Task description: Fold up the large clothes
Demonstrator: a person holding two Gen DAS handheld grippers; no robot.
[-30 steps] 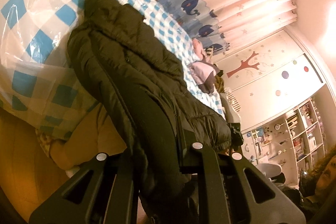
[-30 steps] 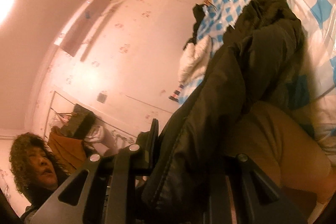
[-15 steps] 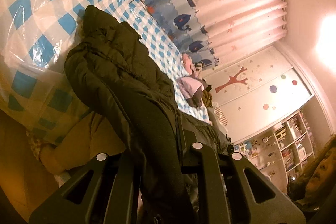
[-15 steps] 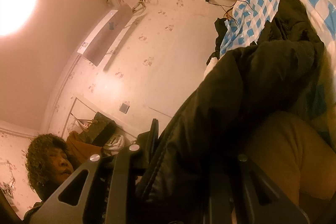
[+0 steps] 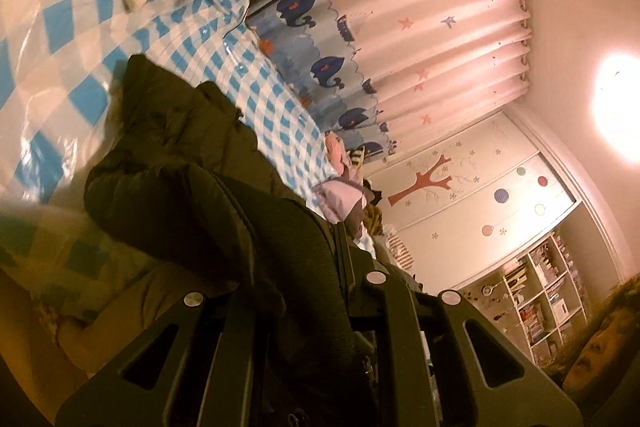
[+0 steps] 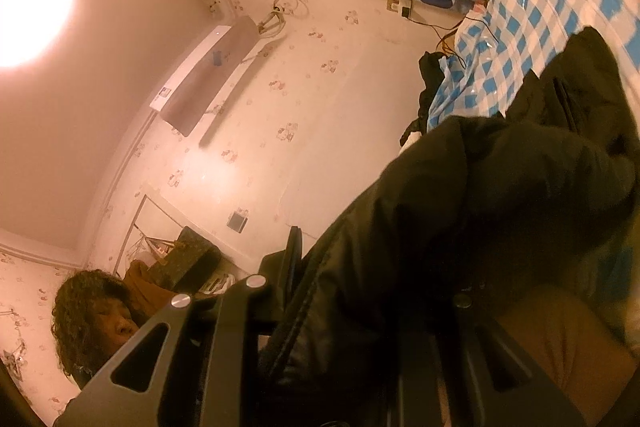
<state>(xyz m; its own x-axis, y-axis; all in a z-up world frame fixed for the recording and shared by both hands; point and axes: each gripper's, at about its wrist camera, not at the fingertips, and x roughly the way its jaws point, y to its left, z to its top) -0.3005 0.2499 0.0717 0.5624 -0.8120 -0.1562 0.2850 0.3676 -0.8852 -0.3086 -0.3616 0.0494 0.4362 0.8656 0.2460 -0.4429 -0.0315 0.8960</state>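
Jacket point(image 5: 192, 155): dark, long axis running from both grippers away across the checked bed point(image 5: 72, 39).
Left gripper point(image 5: 304, 311): fingers clamped on jacket.
Right gripper point(image 6: 360, 303): fingers clamped on jacket.

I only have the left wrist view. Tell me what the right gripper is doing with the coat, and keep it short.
Observer: The right gripper is shut on the dark coat, fabric bunched between its fingers.
Operator: Give me what's behind it.
Observer: A wall-mounted air conditioner hangs on the patterned wall, which your view lacks.
Operator: Tell me what lies at that end of the bed.
Observer: A dark garment sits at the edge of the blue checked cover, near the wall.
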